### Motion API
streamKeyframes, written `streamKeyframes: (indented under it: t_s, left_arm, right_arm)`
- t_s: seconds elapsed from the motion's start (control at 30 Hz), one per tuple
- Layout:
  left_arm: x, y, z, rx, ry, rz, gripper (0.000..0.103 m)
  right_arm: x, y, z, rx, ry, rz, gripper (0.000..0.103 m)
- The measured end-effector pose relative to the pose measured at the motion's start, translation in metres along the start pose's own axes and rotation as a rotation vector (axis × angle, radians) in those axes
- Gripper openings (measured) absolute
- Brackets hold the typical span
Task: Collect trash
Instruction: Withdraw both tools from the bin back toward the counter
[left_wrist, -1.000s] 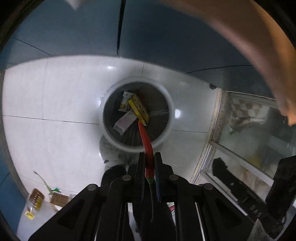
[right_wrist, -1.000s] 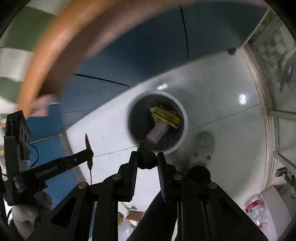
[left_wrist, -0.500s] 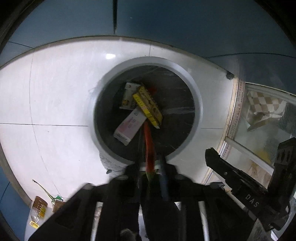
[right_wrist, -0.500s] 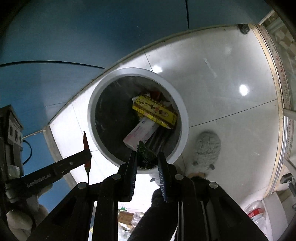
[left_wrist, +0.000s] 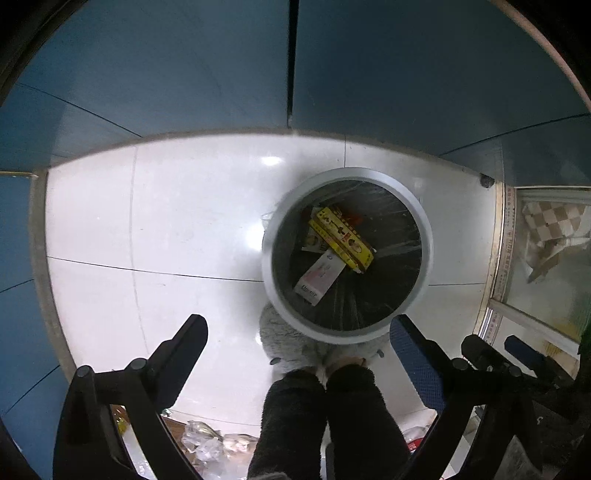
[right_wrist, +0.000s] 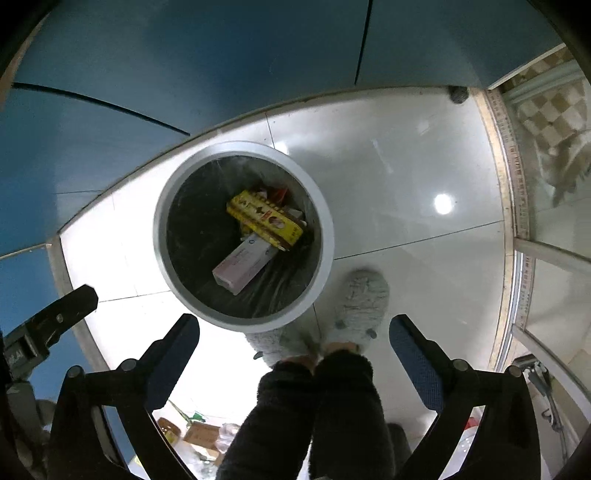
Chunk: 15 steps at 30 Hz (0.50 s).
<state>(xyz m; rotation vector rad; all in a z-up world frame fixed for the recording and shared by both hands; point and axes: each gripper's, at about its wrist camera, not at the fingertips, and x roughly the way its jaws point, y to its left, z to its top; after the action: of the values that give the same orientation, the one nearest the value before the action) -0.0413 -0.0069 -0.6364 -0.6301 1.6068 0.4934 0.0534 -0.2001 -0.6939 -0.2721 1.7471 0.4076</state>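
Note:
A round grey trash bin (left_wrist: 267, 273) with a black liner stands on the white tiled floor; it also shows in the right wrist view (right_wrist: 325, 236). Inside lie a yellow box (left_wrist: 341, 238), also seen from the right wrist (right_wrist: 264, 218), a pink-white box (left_wrist: 317, 277) (right_wrist: 243, 264) and red scraps at the back. My left gripper (left_wrist: 297, 341) is wide open and empty above the bin's near edge. My right gripper (right_wrist: 293, 338) is wide open and empty, also above the near rim. The chili and the green scrap are out of sight.
The person's dark-trousered legs (left_wrist: 325, 417) and grey fluffy slippers (right_wrist: 356, 306) stand just below the bin. Blue cabinet fronts (left_wrist: 184, 74) lie behind it. A glass door frame (right_wrist: 517, 206) is at the right. More litter (left_wrist: 207, 446) lies on a surface at the bottom.
Both grippers opened wide over the bin. The red chili has left my left gripper and the green scrap has left my right gripper. The views have pulled back and shifted.

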Motion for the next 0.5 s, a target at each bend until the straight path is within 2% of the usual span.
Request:
streamKeyframes:
  t_s: [0.27,0.5]
  left_arm:
    - [-0.082,-0.005,-0.03,0.036,-0.094,0.081,0.101]
    - [-0.164,-0.007,-0.057,0.039,-0.14,0.057,0.101]
  right_arm:
    - [-0.083,0.015,-0.027,-0.052,-0.069,-0.029,0.103]
    - [-0.191,0.018,-0.058,-0.076,-0.139,-0.04,0.103]
